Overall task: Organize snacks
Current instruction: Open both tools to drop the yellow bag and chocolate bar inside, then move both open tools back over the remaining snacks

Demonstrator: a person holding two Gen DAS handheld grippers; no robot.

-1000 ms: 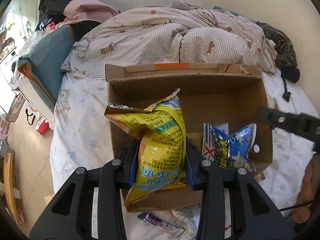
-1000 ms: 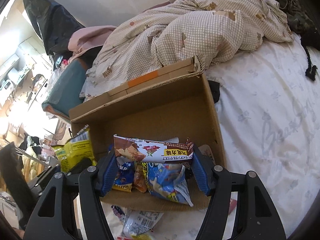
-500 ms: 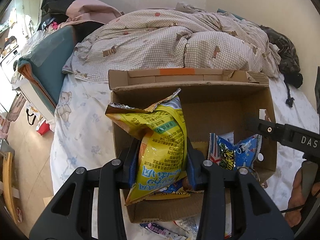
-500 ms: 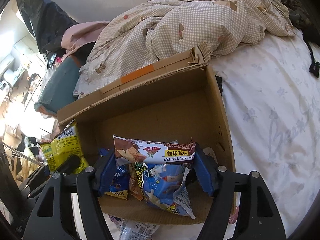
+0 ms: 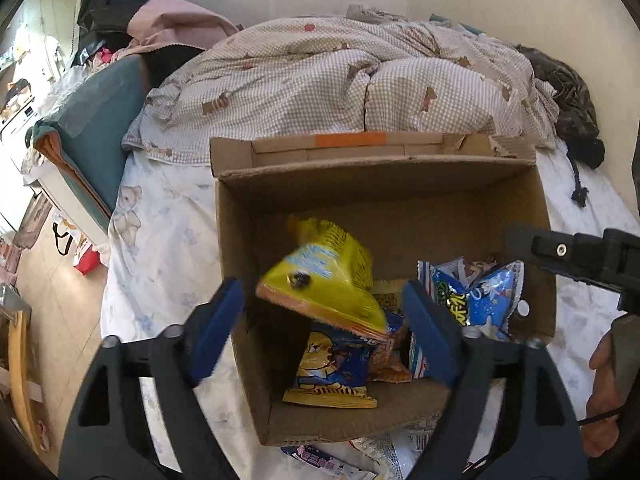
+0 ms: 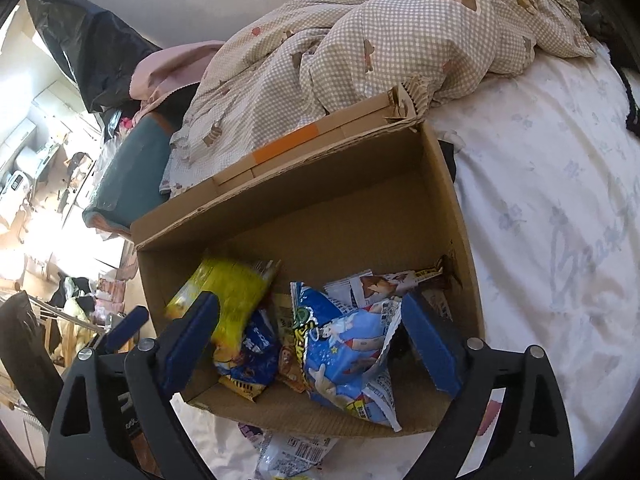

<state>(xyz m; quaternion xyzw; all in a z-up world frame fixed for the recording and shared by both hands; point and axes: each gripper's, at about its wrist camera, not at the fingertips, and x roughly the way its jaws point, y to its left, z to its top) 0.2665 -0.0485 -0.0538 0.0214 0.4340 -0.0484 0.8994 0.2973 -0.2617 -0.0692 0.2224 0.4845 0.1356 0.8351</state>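
Your left claw (image 5: 320, 332) is opening, blue pads clear of the crinkly yellow chip bag (image 5: 328, 284); the bag is motion-blurred between them, over the left half of the corrugated cardboard box (image 5: 240, 240) on the bed sheet (image 5: 160, 248). Right claw (image 6: 312, 340) is opening too, gripping nothing; the glossy blue foil packet (image 6: 348, 348) lies loose between its pads, a flat brown wafer wrapper (image 6: 396, 280) at 1 o'clock against the right wall. Both claws angle down into the box. Loose wrappers (image 6: 296, 448) lie on the sheet at 6 o'clock. Checked quilt (image 5: 340, 88) is bunched at 12.
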